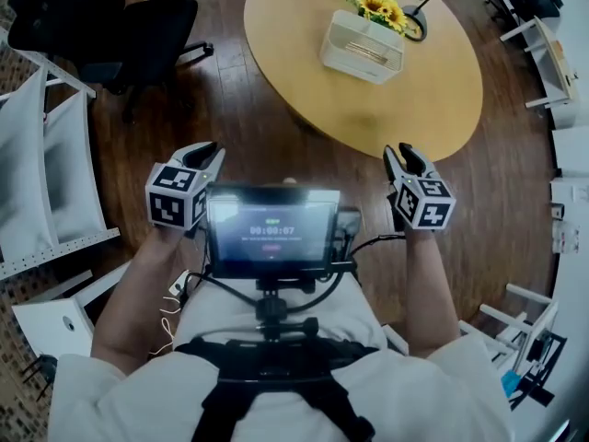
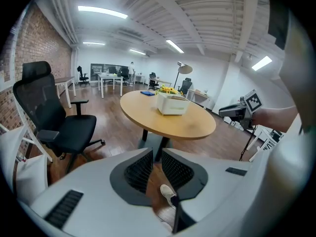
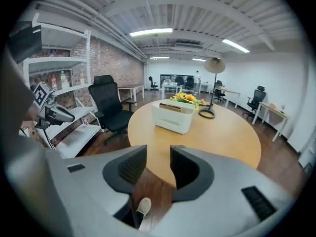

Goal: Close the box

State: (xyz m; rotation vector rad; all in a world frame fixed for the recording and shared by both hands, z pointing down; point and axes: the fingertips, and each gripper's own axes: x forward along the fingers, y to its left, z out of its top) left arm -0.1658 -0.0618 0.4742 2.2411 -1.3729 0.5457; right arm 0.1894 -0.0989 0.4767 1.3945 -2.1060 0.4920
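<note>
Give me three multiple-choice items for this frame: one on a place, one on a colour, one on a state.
1. Where is the box?
A. on the floor
B. on the round table
C. on a chair

2. What colour are the flowers by it?
A. yellow
B. red
C. blue

3. How are the right tongs?
A. shut on the box
B. shut on a cable
C. open, empty

Answers: 1 B, it stands on the wooden top. 2 A, yellow petals show in the head view. 3 C, only floor and tabletop show between the jaws.
</note>
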